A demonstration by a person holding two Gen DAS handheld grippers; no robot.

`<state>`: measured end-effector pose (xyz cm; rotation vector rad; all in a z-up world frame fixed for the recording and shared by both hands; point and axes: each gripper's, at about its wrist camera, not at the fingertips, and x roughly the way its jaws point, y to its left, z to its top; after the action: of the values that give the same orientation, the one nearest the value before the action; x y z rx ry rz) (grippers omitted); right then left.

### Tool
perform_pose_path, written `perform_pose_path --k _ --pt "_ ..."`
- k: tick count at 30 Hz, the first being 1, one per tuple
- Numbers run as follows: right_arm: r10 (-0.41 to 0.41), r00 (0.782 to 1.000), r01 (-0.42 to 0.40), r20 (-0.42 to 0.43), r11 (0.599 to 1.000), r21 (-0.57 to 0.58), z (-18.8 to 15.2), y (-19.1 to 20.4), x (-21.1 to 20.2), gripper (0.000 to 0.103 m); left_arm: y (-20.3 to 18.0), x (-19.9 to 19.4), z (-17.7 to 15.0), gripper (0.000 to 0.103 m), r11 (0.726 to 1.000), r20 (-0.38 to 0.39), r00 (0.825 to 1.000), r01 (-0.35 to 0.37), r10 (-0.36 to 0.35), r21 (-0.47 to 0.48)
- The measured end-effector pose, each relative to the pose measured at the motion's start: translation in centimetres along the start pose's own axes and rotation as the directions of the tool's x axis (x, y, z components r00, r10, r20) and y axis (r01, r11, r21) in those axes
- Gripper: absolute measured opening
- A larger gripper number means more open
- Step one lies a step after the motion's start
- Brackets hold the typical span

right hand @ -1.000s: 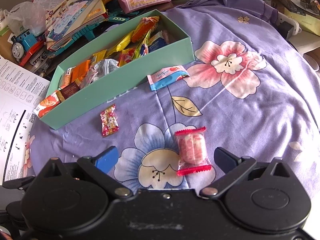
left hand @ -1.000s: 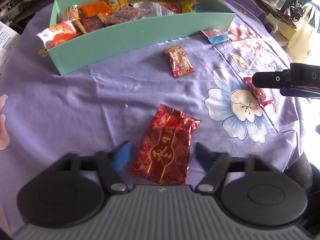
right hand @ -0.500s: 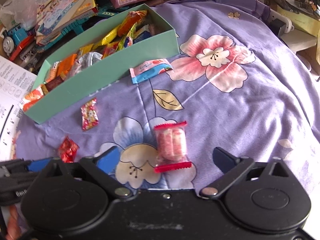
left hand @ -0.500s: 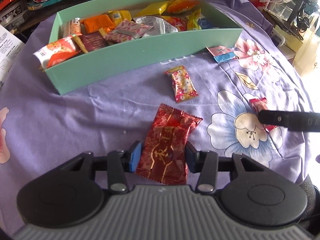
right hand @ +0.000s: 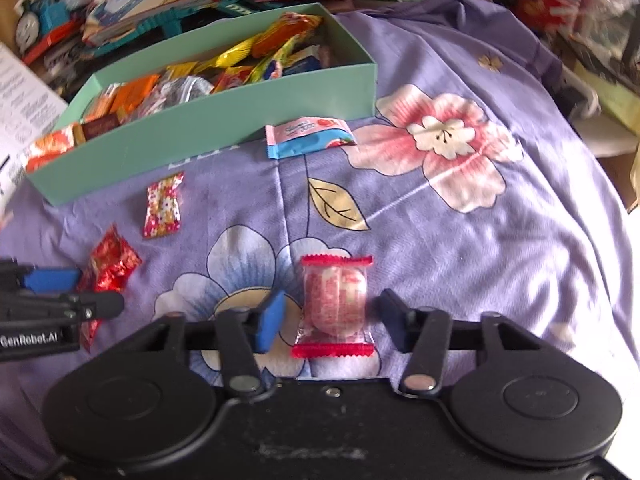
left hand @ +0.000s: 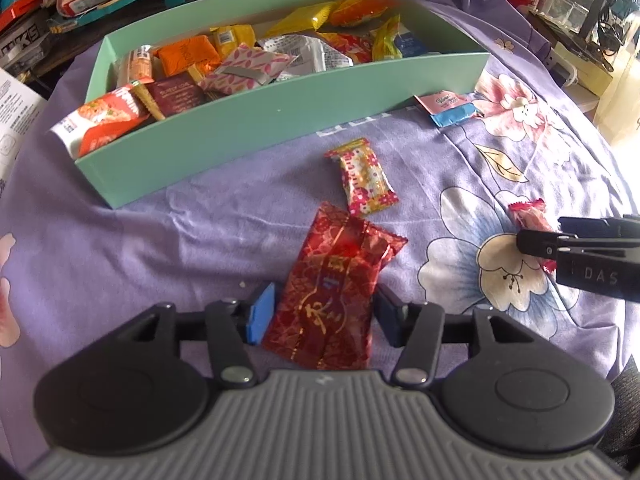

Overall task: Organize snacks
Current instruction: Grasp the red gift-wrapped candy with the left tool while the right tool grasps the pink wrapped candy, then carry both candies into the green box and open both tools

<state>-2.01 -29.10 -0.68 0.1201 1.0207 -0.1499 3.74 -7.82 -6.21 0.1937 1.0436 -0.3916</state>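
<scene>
Snacks between both tilted-down tongs — left tongs (left hand: 322, 312) opening, right tongs (right hand: 332, 314) closing.

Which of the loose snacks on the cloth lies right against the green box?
The pink and blue packet. It lies at the box's front wall near its right end, whereas the three other loose snacks lie out on the purple cloth, well apart from the box.

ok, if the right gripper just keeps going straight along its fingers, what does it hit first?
The pink-and-white candy lying between the closing jaws of the right gripper, with the purple floral cloth right under it. The pads look just clear of the wrapper; depth is uncertain.
</scene>
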Motion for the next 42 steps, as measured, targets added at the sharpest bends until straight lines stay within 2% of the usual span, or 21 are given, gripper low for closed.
perform_pose_path --k 2,3,4,7,17,22,29,36,42 --pt "0.012 1.000 -0.012 -0.002 1.000 0.012 0.1 -0.1 0.0 0.031 -0.2 0.1 0.0 0.051 1.000 0.006 1.000 -0.011 0.011 0.007" --pt "0.021 1.000 -0.021 -0.005 0.999 0.027 0.3 -0.3 0.0 0.030 -0.2 0.1 0.1 0.045 1.000 0.009 1.000 -0.022 0.022 0.011" --pt "0.036 0.999 -0.035 -0.008 0.998 0.046 0.4 -0.5 -0.1 0.029 -0.2 0.0 0.1 0.044 1.000 0.009 1.000 -0.024 0.024 0.010" --pt "0.062 0.998 -0.062 0.009 0.996 0.071 0.9 -0.7 -0.7 0.029 0.2 -0.5 0.4 0.043 1.000 0.011 1.000 0.002 -0.002 -0.014" --pt "0.136 0.985 -0.141 0.103 0.989 0.048 4.9 0.2 -3.1 0.029 0.7 -4.1 3.2 0.043 0.999 0.107 0.993 0.044 -0.041 -0.029" --pt "0.181 0.974 -0.188 0.138 0.981 0.038 8.4 1.0 -3.4 0.029 1.6 -5.5 6.4 0.043 0.999 0.162 0.986 0.037 -0.031 -0.033" --pt "0.221 0.961 -0.230 0.169 0.972 0.040 14.0 1.9 -2.4 0.029 4.1 -5.4 12.6 0.043 0.996 0.193 0.981 0.012 0.005 -0.083" --pt "0.240 0.958 -0.252 0.159 0.966 0.064 19.6 2.3 0.3 0.029 5.6 -2.7 19.0 0.043 0.995 0.175 0.984 -0.020 0.037 -0.095" --pt "0.270 0.954 -0.279 0.130 0.959 0.058 22.8 3.6 2.9 0.029 6.0 0.5 22.5 0.043 0.996 0.151 0.988 -0.022 0.036 -0.089"
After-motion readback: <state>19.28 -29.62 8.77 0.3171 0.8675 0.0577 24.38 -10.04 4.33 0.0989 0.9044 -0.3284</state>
